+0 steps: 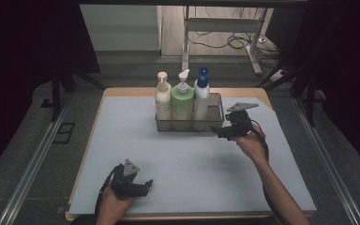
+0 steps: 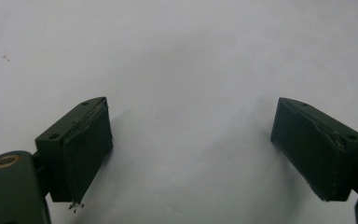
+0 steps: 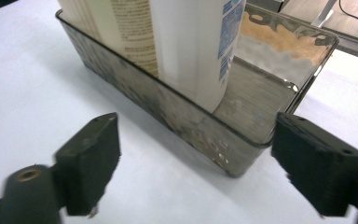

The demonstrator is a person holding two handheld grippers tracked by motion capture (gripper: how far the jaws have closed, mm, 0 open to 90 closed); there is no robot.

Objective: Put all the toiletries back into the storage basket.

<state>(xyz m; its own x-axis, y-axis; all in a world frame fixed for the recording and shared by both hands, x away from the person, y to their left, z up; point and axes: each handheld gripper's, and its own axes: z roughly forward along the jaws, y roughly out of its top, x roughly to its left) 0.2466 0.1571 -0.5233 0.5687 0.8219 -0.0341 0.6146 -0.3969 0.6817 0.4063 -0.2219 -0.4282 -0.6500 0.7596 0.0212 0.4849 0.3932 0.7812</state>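
Three pump bottles stand in a row in the smoky clear bin [image 1: 215, 101] at the far side of the white mat [image 1: 192, 159]: a cream one [image 1: 162, 101] at left, a green one [image 1: 182, 103] mid, a white one w/ blue pump [image 1: 200, 96] at right. The bin's right end is bare, room for maybe one more.

My right gripper [image 1: 225, 132] sits just off the bin's front right corner, jaws wide apart, nothing between them. In the right gripper view the bin's corner [image 3: 242, 154] lies beyond the gap and the white bottle [image 3: 191, 51] stands inside, untouched by my pads. So I judge this as a release step: bottle is placed, I'm clear of it.

My left gripper [image 1: 133, 186] rests near the front edge of the mat, well apart from the bin. Jaws also spread wide, just bare mat [image 2: 186, 70] between them.

Next move, as I read it: draw my right hand back w/o clipping the bin's rim, since the corner is close to my right jaw. I see no loose bottle on the mat to fetch, so prob. park the hand.
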